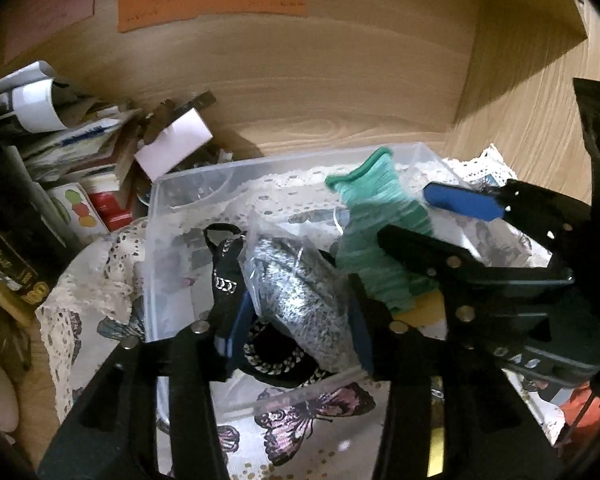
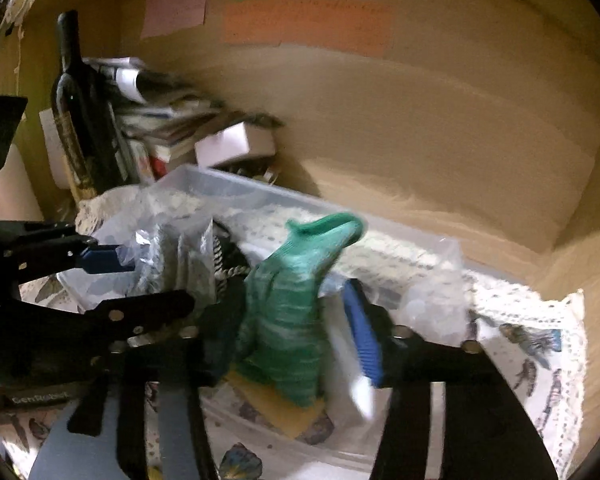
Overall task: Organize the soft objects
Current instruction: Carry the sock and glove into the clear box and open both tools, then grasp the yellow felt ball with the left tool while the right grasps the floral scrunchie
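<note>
- A pile of books and papers (image 1: 80,152) stood at the far left against a wooden wall, its lower part cut off by the frame edge; a dark bottle (image 2: 74,108) stood upright beside it.
- A clear plastic bin (image 1: 168,208) sat on a lace-edged cloth (image 1: 312,412) printed with butterflies.
- The left gripper (image 1: 296,320) pinched a crinkly clear bag of grey-speckled knit (image 1: 296,288) between its blue pads, over the bin's near left part. The bag's long axis ran from the fingers up and away to the left.
- A black strap (image 1: 224,268) and a braided cord (image 1: 276,368) lay under the bag, partly hidden by it.
- A green ribbed knit piece (image 2: 292,312), blurred by motion, stood nearly upright in the bin's right half, its cuffed end pointing up and away.
- The right gripper (image 2: 296,340) had its fingers spread on either side of the green piece; whether either pad touched it could not be told.
- A yellow flat thing (image 2: 276,404) showed beneath the green piece, mostly covered.
</note>
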